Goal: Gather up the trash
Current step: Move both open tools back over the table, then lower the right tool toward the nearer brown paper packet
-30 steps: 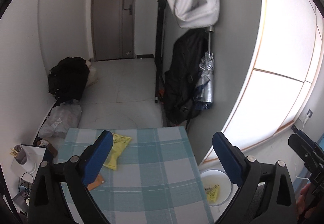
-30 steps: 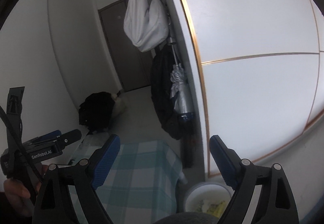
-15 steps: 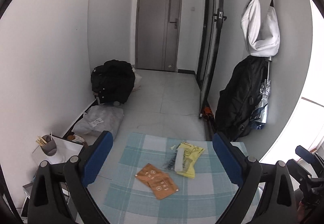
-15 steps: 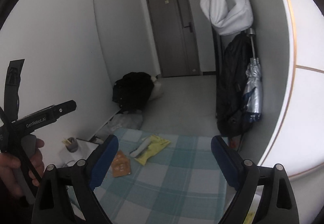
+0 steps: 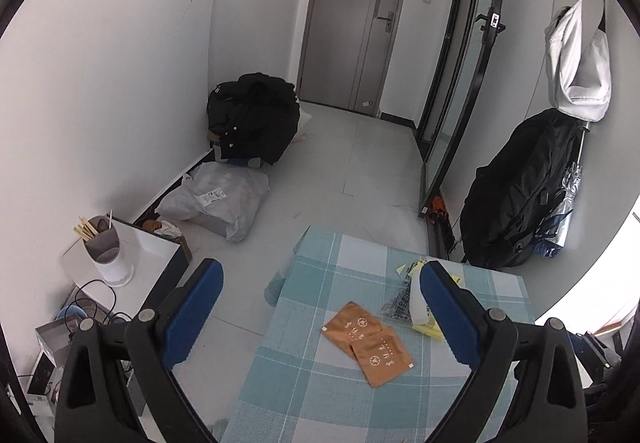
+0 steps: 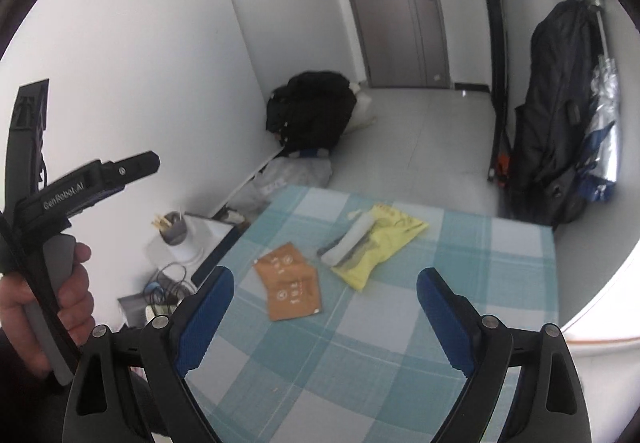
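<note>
Hovering over the checked tablecloth (image 6: 400,343), the right gripper (image 6: 324,307) has its blue-padded jaws spread wide and holds nothing. The left gripper (image 5: 320,307) hangs above the table's left edge, jaws just as wide, also empty. On the cloth lie two brown sachets (image 6: 290,281), overlapping, towards the middle of the table on its left half. Just beyond them, nearer the far edge, a yellow packet (image 6: 380,247) carries a white wrapper (image 6: 350,237) and a dark scrap across it. In the right wrist view a hand (image 6: 44,307) grips the left tool's grey handle. Off the table's left edge, a white cup of sticks (image 5: 102,247) stands on a low white box.
</note>
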`<state>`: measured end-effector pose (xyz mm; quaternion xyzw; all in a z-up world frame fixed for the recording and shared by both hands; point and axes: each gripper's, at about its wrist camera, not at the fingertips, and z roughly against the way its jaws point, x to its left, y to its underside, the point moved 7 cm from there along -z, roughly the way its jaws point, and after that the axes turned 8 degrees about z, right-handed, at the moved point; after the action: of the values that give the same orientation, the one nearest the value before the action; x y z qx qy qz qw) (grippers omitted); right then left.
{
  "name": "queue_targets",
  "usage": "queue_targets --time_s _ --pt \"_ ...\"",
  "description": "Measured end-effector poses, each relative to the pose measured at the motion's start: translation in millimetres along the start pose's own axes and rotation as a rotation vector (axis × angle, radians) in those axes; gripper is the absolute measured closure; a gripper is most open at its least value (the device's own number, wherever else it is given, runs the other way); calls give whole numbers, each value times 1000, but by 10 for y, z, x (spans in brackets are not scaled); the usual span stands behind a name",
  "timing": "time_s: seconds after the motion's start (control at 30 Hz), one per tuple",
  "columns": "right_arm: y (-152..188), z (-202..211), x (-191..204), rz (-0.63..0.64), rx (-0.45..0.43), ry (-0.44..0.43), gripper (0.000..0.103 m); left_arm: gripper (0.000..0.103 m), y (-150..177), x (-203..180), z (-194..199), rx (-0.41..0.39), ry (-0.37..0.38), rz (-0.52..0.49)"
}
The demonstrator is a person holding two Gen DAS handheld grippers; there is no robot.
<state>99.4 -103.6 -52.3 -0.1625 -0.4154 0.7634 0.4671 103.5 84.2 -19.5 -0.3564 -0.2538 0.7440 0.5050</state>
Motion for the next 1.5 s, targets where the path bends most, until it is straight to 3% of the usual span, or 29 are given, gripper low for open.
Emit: queue_targets --time_s 0.17,0.5,0.7,0.97,1.1,1.5 --pt "139 -369 200 21 93 -48 10 6 -47 220 -34 36 -23 89" --pt "438 -1131 502 82 248 -107 13 6 -85 532 -126 76 -75 110" --pt "530 -1409 594 117 287 -66 15 6 -68 646 -186 98 -96 112" --pt "526 -1551 589 166 304 12 16 6 -70 798 -235 154 -77 190" --pt "485 -1582 590 218 307 70 38 6 -81 853 -258 165 -80 223" --pt "641 -1387 603 259 310 54 48 6 -82 918 -285 185 -75 278"
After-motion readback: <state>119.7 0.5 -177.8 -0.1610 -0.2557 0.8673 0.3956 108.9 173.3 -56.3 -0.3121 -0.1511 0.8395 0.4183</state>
